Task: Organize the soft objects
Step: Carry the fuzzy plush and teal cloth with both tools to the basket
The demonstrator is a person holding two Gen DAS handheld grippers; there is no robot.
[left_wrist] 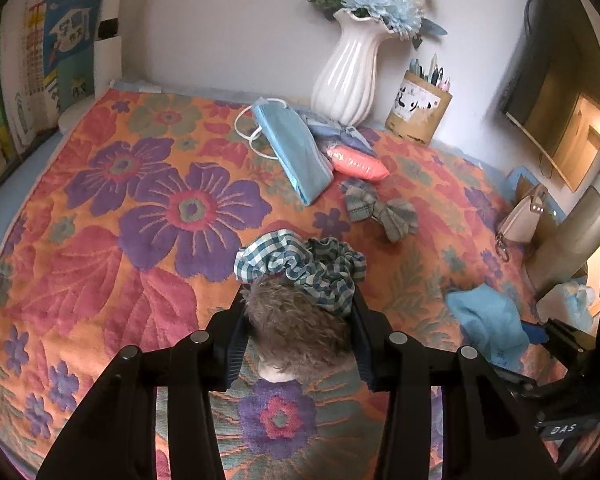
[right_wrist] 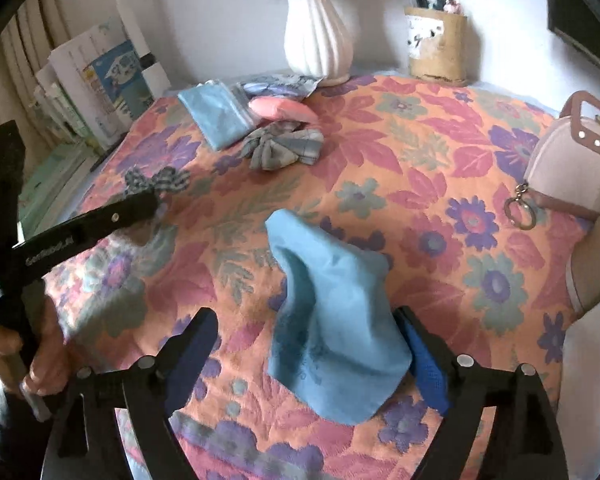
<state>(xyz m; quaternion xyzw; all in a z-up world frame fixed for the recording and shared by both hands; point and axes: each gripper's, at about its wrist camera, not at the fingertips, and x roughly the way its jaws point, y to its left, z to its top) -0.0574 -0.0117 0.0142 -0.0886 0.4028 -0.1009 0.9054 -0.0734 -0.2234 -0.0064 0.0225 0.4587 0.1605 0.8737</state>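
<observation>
**Blue cloth let go, furry toy held over the flowered cover**

The blue cloth (right_wrist: 332, 320) stands in a soft peak between the fingers of the right hand-held gripper (right_wrist: 308, 356). The jaws are wide apart; the right blue pad seems to touch the cloth's edge, the left pad is clear of it, so nothing is gripped. The cloth is thin, matt, with a faint print near its lower edge; probably it keeps this peaked form because it was pinched at the top.

The left hand-held gripper (left_wrist: 298, 320) is closed partly on a brown furry object (left_wrist: 296, 328), a curly plush piece with a pale part below; what it is exactly I cannot tell. Just beyond it, touching, lies a teal checked scrunchie (left_wrist: 300, 268).

Further toward the white vase (left_wrist: 348, 76), other soft things lie together: a grey plaid bow (left_wrist: 380, 208), a pink pouch (left_wrist: 358, 164), a blue face mask (left_wrist: 296, 152). They seem collected there, so the pile near the vase is probably the sorting place. All rests on a flowered cloth (left_wrist: 120, 220) covering the tabletop.
</observation>
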